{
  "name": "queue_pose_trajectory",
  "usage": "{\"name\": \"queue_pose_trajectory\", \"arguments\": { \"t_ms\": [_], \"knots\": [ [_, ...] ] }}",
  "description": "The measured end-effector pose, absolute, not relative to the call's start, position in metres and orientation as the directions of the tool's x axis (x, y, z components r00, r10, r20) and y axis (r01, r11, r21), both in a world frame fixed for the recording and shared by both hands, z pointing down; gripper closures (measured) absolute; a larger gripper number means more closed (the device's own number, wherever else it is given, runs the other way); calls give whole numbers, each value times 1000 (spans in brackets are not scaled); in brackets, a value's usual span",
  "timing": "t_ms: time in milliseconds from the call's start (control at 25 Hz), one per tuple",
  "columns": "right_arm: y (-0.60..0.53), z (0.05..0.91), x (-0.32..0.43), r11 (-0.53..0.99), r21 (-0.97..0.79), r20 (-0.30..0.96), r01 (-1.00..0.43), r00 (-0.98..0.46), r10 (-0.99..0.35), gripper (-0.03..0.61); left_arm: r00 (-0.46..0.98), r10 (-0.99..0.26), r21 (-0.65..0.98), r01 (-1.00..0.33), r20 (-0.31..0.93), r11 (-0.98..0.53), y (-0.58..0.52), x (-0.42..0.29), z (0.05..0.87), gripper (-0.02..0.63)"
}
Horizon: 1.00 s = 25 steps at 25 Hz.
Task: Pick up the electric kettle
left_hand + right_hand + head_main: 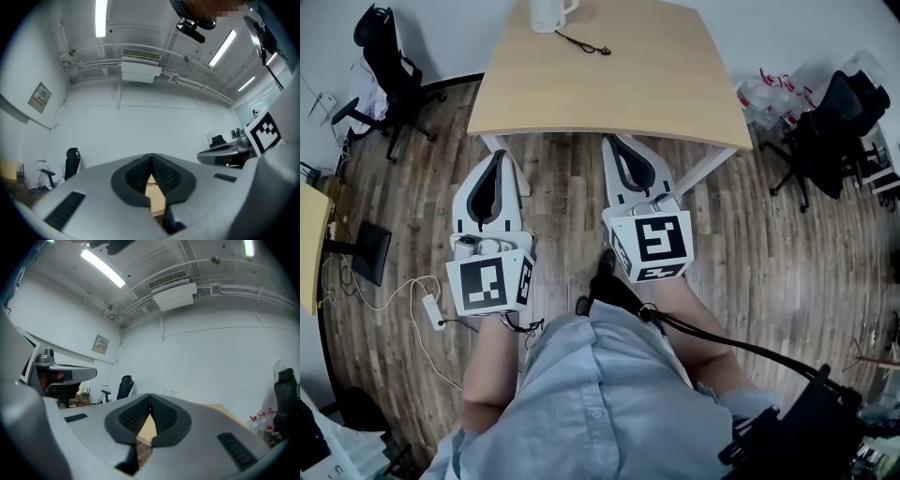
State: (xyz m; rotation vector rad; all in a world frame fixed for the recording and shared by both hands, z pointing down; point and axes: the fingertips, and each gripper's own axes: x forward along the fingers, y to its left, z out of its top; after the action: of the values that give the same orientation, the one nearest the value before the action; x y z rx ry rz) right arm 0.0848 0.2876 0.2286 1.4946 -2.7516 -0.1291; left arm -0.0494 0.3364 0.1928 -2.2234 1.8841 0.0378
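Wood-plank floor spread under a pale worktop, with a black chair off its left side and another chair off its right. The white kettle stood at the worktop's far edge, toward the far-left corner, only partly in the head view. A thin black cord lay on the wood just beside it, trailing toward the middle. Both grippers were over the floor, short of the worktop's near edge and well apart from the kettle, side by side and pointing toward the worktop. The left gripper had its jaws together, the ribbed pads meeting at the tips with nothing between them; a strip of worktop showed through the gap below. The right gripper was likewise closed and empty, its pads touching at the front, with the worktop visible beyond. A white power strip lay on the floor to the left of the person.
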Motion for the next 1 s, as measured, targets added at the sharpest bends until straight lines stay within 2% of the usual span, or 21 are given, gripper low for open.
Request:
{"name": "queue_pose_trajectory", "arguments": {
  "t_ms": [280,1000],
  "knots": [
    [216,248,69,529,52,-5,-847,-530,-848,577,151,-977,-141,-981,-149,-130,270,-80,211,614],
    [5,242,34,583,16,13,-812,-583,-813,577,154,-982,-201,-971,-108,-131,66,-89,203,614]
  ]
}}
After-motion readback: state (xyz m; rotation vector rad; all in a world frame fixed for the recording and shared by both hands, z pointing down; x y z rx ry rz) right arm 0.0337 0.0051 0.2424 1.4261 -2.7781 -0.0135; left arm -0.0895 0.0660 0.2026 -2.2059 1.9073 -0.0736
